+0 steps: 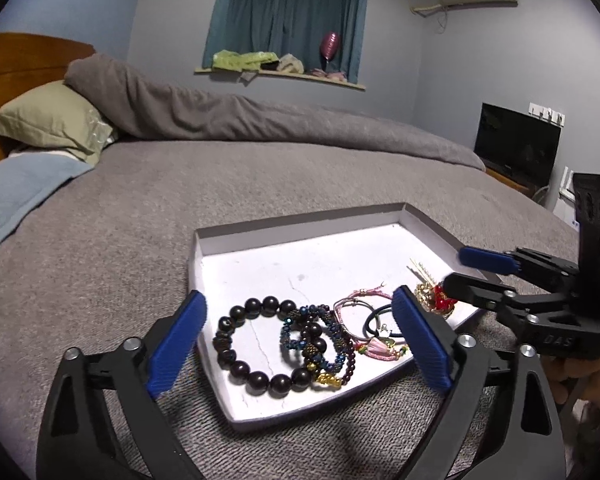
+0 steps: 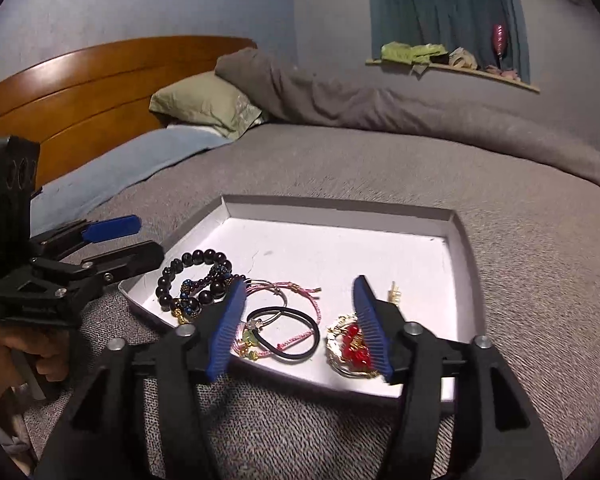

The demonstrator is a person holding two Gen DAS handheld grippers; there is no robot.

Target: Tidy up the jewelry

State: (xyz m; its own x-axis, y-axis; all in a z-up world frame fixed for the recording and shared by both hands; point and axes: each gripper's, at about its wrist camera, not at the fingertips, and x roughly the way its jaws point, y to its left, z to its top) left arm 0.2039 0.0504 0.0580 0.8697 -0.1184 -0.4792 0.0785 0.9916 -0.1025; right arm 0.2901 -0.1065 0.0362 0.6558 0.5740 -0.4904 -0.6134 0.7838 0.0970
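left gripper [image 1: 298,340] and right gripper [image 2: 300,328]: black plastic linkage arms joined by silver round-head screws, ribbed blue pads [image 1: 176,344] on the fingers, "das" embossed on the right body, bare-skinned hand [image 2: 8,344] around a black handle.

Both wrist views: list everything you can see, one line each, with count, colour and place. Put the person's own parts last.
tray: one, white, shallow, on the bed
dark bead bracelet: one, near-black, tray's left part
blue-beaded bracelets: a tangle, count unclear, blue, bronze and dark red, overlapping the dark bead bracelet
pink cord bracelets: about two, pink, tray's middle
black hair tie: one, black, over the pink cords
red and gold ornament: one, tray's right front
gold hairpin: one, behind the ornament
bed: grey cover, wooden headboard
pillow: one, olive green, at the headboard
television: one, black, right wall
left gripper: open, over the tray's front
right gripper: open, over the tray's front
hand: one visible, holding the left gripper
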